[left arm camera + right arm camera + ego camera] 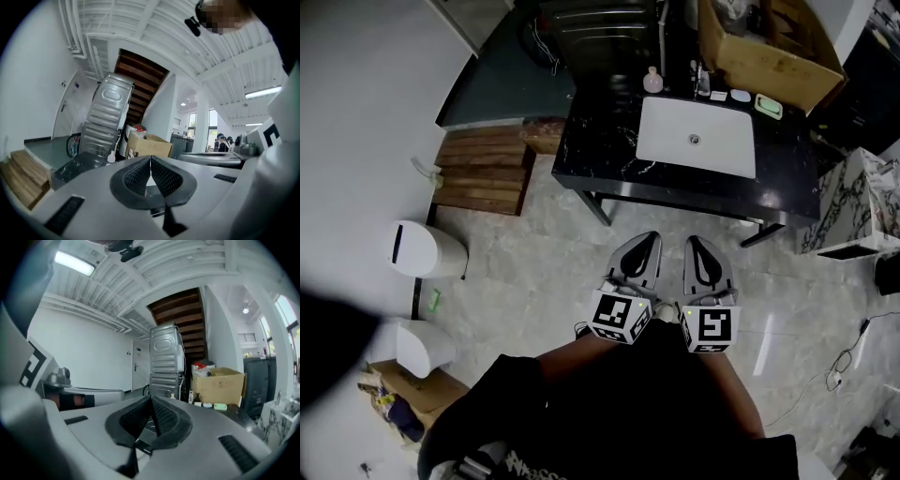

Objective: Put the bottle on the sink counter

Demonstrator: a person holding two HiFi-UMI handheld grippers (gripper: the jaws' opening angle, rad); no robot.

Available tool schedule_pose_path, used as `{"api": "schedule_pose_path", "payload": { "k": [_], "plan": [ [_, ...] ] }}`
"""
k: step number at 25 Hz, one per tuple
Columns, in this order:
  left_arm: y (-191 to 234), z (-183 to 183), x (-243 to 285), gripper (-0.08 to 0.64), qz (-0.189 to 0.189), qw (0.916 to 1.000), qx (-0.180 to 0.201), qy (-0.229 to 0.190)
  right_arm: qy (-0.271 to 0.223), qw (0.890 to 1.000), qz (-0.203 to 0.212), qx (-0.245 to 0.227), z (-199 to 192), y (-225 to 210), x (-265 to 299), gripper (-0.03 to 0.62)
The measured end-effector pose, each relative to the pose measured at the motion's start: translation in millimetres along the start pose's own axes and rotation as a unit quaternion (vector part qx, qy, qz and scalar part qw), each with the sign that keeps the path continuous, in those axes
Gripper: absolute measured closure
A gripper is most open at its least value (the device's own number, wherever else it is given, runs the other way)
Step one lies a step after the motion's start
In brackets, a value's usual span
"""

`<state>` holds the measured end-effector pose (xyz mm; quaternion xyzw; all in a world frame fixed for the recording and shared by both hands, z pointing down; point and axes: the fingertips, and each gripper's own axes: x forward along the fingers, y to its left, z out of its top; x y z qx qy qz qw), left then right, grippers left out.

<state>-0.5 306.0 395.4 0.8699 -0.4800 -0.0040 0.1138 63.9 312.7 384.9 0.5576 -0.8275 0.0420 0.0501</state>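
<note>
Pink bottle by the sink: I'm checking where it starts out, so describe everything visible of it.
The pink bottle is small and rounded with a narrow, paler top, seemingly plastic. It stands upright on the black marbled counter, just beyond the far left corner of the white basin. Nothing else touches it.

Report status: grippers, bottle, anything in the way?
Left gripper shut, empty. Right gripper shut, empty. Pink bottle upright on sink counter, behind the basin, neither gripper near it. Nothing seen in the way.
</note>
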Motion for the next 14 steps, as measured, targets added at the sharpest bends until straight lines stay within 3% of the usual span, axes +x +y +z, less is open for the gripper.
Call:
{"api": "schedule_pose_path", "payload": {
  "k": [7,14],
  "plan": [
    [30.8,17.1,-36.4,0.543,0.032,0.9985,0.038,-0.020,0.009,0.998,0.034,-0.046,4.1,55.1,17.0,0.555],
    [42.4,13.2,-48.6,0.543,0.037,0.9986,0.032,-0.019,0.024,0.999,0.039,-0.015,-6.0,68.7,19.5,0.555]
  ]
}}
